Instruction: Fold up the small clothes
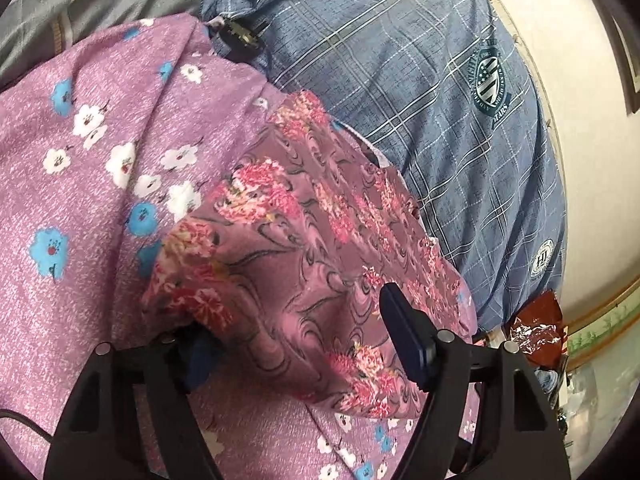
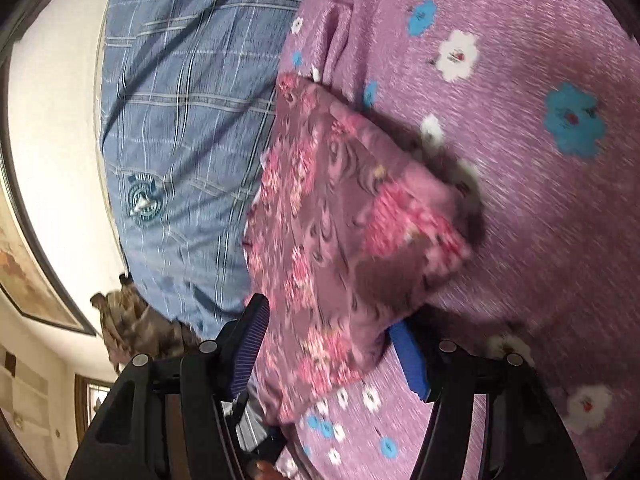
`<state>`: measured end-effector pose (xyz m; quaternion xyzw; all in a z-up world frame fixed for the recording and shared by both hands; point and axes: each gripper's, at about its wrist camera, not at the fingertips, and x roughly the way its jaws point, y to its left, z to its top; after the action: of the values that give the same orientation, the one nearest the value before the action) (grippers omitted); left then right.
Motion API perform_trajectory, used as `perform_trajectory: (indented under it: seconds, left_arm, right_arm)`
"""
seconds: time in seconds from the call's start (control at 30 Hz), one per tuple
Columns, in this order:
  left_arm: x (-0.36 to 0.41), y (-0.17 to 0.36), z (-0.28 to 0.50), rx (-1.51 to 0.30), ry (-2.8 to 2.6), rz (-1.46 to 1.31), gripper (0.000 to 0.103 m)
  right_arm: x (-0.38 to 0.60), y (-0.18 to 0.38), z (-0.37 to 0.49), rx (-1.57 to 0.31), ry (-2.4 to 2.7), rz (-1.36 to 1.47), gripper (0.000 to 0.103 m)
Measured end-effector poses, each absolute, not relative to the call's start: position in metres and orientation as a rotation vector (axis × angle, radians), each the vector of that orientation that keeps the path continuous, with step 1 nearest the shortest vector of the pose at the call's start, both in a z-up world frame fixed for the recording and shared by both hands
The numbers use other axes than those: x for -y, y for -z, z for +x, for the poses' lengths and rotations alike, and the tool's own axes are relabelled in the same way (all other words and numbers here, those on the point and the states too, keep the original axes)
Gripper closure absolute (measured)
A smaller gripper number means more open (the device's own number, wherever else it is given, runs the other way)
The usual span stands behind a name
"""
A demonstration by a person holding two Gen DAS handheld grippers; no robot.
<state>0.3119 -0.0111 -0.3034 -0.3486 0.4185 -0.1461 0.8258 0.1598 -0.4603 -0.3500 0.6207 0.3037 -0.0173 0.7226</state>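
Note:
A small mauve garment with pink and red flowers (image 1: 304, 240) lies folded on a purple sheet with blue and white flowers (image 1: 80, 184). My left gripper (image 1: 296, 332) is open, its jaws wide apart around the garment's near edge, with cloth draped over the left finger (image 1: 200, 356). In the right wrist view the same garment (image 2: 340, 220) lies between my right gripper's (image 2: 332, 340) spread fingers. The right gripper is open, with its right finger (image 2: 408, 356) partly under the cloth's edge. The view is blurred.
A blue checked cloth with round crests (image 1: 420, 80) lies beside the purple sheet; it also shows in the right wrist view (image 2: 180, 120). A grey checked cloth (image 1: 100, 0) lies at the far left. A red foil wrapper (image 1: 536, 328) sits by a cream wall (image 1: 580, 80).

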Motion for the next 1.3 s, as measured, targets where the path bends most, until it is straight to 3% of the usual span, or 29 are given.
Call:
perform_trajectory:
  seconds: [0.03,0.1,0.2,0.33,0.4,0.5,0.53,0.57,0.6,0.63,0.8,1.07,1.3]
  left_arm:
    - [0.011,0.302,0.312,-0.879,0.307,-0.737,0.034]
    - [0.011,0.302,0.313,-0.866,0.295,-0.733,0.055]
    - [0.006,0.303,0.315,-0.856,0.271,-0.736,0.077]
    - [0.006,0.309,0.319,-0.874,0.256,-0.74,0.072]
    - [0.006,0.313,0.32,-0.887,0.275,-0.773,0.049]
    - [0.009,0.31,0.318,-0.876,0.291,-0.774,0.048]
    - [0.011,0.309,0.318,-0.872,0.285,-0.758,0.051]
    - [0.011,0.309,0.318,-0.871,0.271,-0.75,0.064]
    - [0.011,0.311,0.319,-0.878,0.249,-0.739,0.073]
    - [0.011,0.312,0.321,-0.883,0.239,-0.74,0.083]
    - [0.007,0.31,0.319,-0.865,0.242,-0.771,0.093]
    - [-0.001,0.278,0.304,-0.758,0.286,-0.742,0.098]
    - [-0.015,0.278,0.28,-0.763,0.295,-0.714,0.099]
  right_arm:
    - [0.459,0.348,0.165,-0.665,0.047,1.356,0.039]
    - [0.457,0.346,0.17,-0.656,0.059,1.332,0.039]
    - [0.453,0.344,0.174,-0.649,0.091,1.294,0.041]
    - [0.45,0.342,0.179,-0.66,0.123,1.245,0.042]
    - [0.449,0.341,0.179,-0.657,0.134,1.223,0.041]
    - [0.445,0.339,0.183,-0.662,0.144,1.168,0.045]
    - [0.444,0.338,0.184,-0.669,0.153,1.141,0.052]
    - [0.443,0.338,0.187,-0.689,0.174,1.11,0.076]
    - [0.444,0.341,0.189,-0.716,0.191,1.096,0.086]
    - [0.446,0.346,0.188,-0.712,0.186,1.123,0.086]
    - [0.441,0.333,0.185,-0.683,0.186,1.069,0.092]
    - [0.426,0.283,0.157,-0.545,0.195,0.887,0.097]
    - [0.414,0.275,0.135,-0.555,0.185,0.825,0.097]
